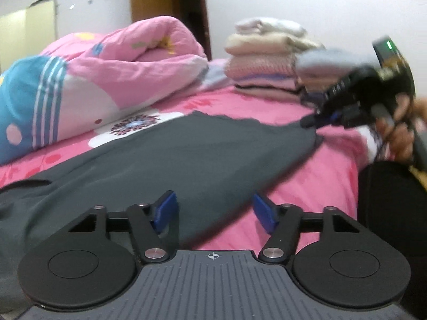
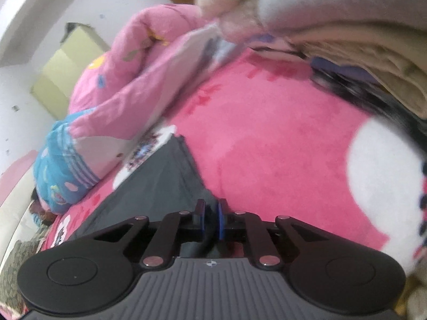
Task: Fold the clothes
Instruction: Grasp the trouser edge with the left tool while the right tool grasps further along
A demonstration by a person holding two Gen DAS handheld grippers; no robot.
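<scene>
A dark grey garment (image 1: 165, 154) lies spread across the pink bed (image 1: 315, 176) at mid-frame. The right tongs (image 2: 210, 220) are clamped on its corner; the left tongs (image 1: 214, 212) stand apart over its near edge. Folded clothes (image 1: 267, 56) are stacked at upper right.

i see a plain dark grey garment (image 1: 165, 154) between my jaws, on a hot pink bedsheet (image 1: 315, 165) with white flower patches. beyond them: a pink quilt (image 1: 128, 61) with blue striped end, and cream-and-pink folded stack (image 1: 267, 53).
</scene>
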